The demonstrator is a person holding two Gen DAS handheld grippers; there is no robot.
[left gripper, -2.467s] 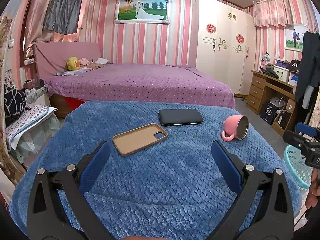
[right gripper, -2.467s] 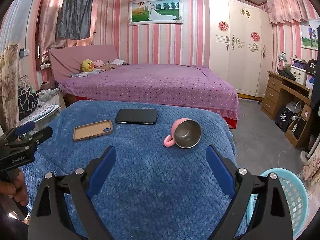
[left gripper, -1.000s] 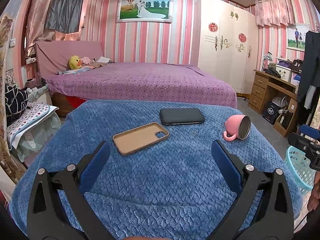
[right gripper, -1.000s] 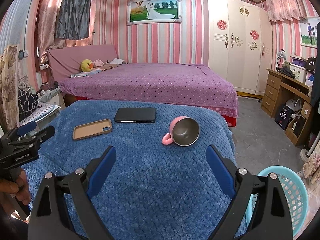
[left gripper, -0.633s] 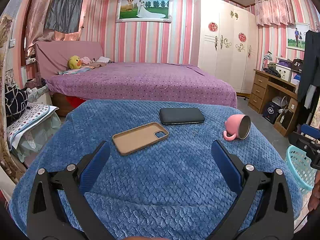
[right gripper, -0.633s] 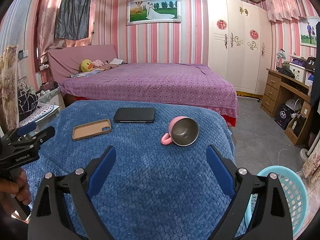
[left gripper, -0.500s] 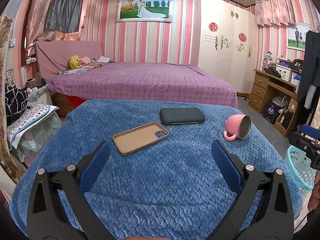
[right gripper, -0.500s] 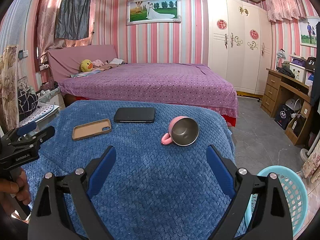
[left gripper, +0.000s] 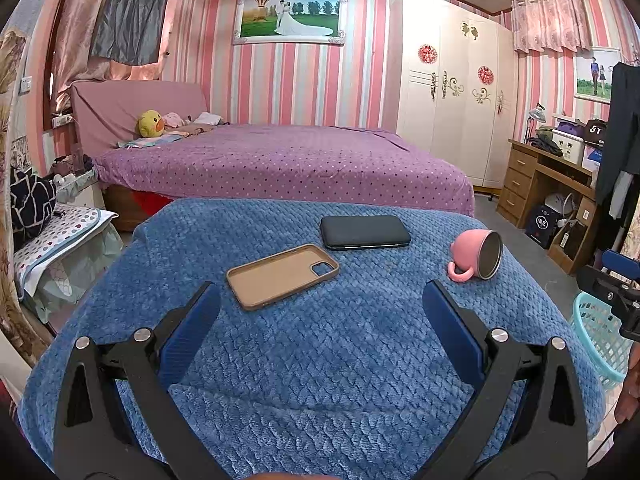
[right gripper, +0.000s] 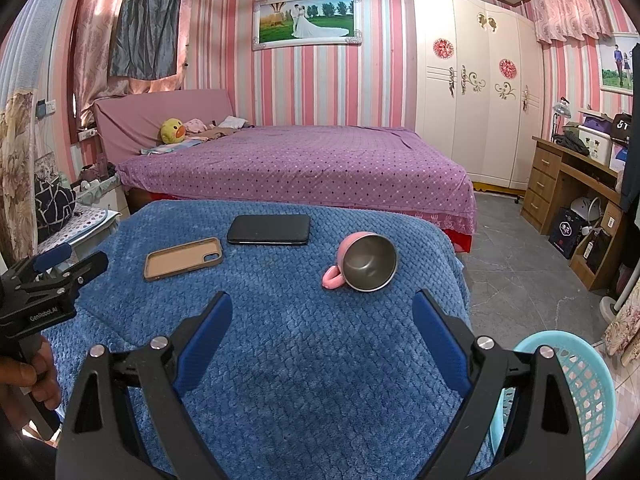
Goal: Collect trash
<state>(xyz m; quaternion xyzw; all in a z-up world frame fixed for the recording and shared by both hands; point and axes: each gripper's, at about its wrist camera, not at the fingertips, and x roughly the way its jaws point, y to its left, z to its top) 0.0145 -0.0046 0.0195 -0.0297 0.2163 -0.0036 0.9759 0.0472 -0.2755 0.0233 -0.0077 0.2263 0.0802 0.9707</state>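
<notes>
Left gripper (left gripper: 320, 312) and right gripper (right gripper: 322, 318): jaws spread wide, empty, above the blue quilted blanket (right gripper: 304, 344). Pink metal-lined mug (right gripper: 366, 262) lies tipped on its side near the blanket's right edge; turquoise lattice plastic basket (right gripper: 588, 392) stands on the floor beside it.

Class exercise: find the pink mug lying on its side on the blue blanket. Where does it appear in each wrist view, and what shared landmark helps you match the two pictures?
Left wrist view: the pink mug lies right of centre, opening turned right.
Right wrist view: the pink mug lies near centre, opening facing the camera.
Shared landmark: the black phone, left of the mug in both.
</notes>
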